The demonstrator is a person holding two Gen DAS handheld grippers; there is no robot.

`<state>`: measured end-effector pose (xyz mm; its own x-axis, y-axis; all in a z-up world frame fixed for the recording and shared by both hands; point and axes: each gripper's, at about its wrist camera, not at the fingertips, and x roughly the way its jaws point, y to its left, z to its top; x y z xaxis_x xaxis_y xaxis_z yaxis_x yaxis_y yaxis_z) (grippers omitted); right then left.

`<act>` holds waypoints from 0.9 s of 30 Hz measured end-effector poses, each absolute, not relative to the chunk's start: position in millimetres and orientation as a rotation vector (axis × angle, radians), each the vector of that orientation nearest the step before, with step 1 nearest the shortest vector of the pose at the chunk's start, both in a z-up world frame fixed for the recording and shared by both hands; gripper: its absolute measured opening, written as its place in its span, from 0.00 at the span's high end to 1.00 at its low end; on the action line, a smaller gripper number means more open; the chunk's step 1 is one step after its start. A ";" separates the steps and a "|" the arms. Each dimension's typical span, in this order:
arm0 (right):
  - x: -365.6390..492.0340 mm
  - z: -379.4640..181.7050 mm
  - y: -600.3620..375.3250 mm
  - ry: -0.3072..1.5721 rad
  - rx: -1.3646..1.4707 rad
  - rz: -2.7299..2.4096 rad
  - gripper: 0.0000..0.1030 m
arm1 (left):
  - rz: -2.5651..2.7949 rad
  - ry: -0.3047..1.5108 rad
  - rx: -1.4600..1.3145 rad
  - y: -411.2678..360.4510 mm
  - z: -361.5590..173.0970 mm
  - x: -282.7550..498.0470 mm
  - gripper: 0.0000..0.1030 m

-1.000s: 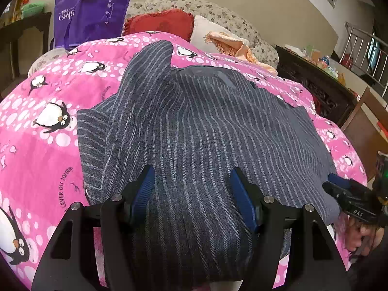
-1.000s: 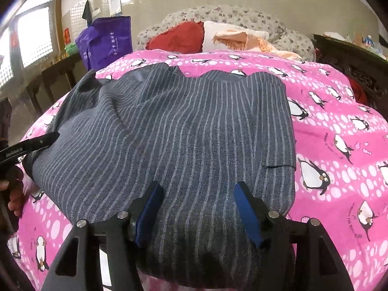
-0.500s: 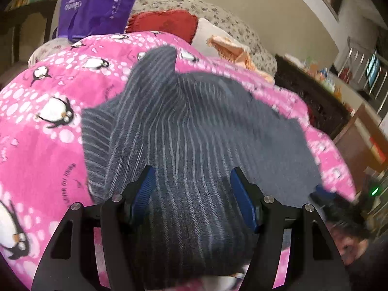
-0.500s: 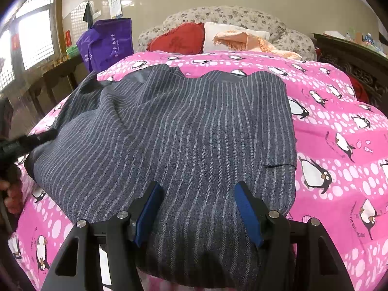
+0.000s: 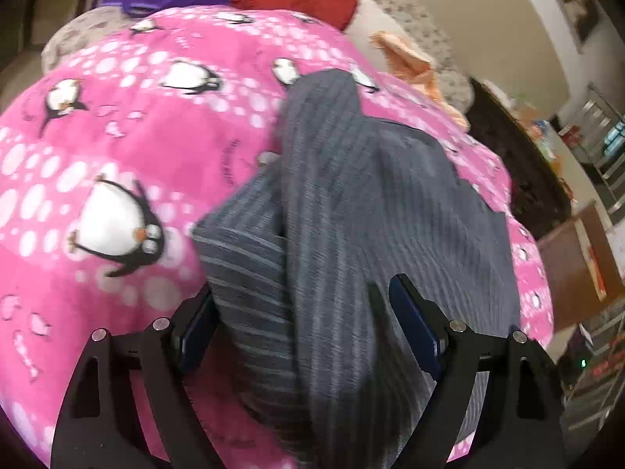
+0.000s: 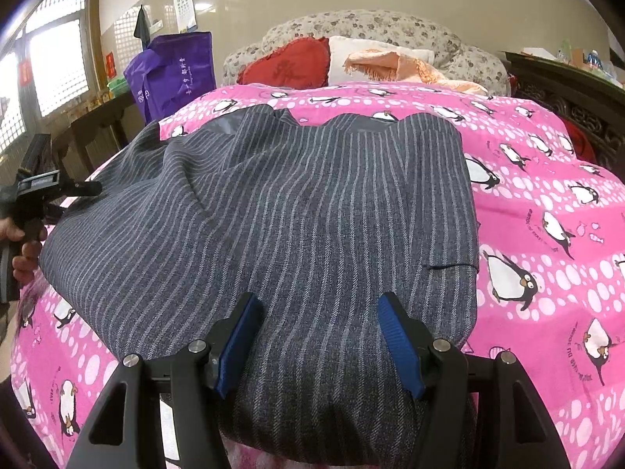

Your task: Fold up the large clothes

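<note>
Garment: grey striped garment lies spread over the bed's near edge on the pink quilt.
Progress: one side looks folded in; most folds remain.
Left gripper: jaws opening, cloth between them.
Right gripper: spread, astride the hem, seemingly unclamped.

Garment blurred; hem cut off

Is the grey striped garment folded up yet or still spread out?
Mostly spread: the garment lies flat across the pink blanket, only its left edge bunched.
</note>
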<state>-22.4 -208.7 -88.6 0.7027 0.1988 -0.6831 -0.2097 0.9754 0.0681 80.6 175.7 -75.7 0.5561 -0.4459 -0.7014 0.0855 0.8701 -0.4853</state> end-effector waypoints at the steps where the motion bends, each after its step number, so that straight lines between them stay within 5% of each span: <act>1: -22.1 -88.7 -208.8 0.759 -0.013 0.229 0.40 | -0.327 0.941 -0.418 174.8 -77.5 81.8 0.17; 27: -19.9 -89.1 -211.0 0.764 -0.007 0.236 0.39 | -0.715 1.116 -0.239 143.5 -73.6 101.3 0.18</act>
<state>-19.9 -211.0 -89.1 0.6970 0.2089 -0.6860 -0.2141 0.9736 0.0790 101.3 143.5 -73.6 0.2472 -0.6319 -0.7346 0.4030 0.7565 -0.5151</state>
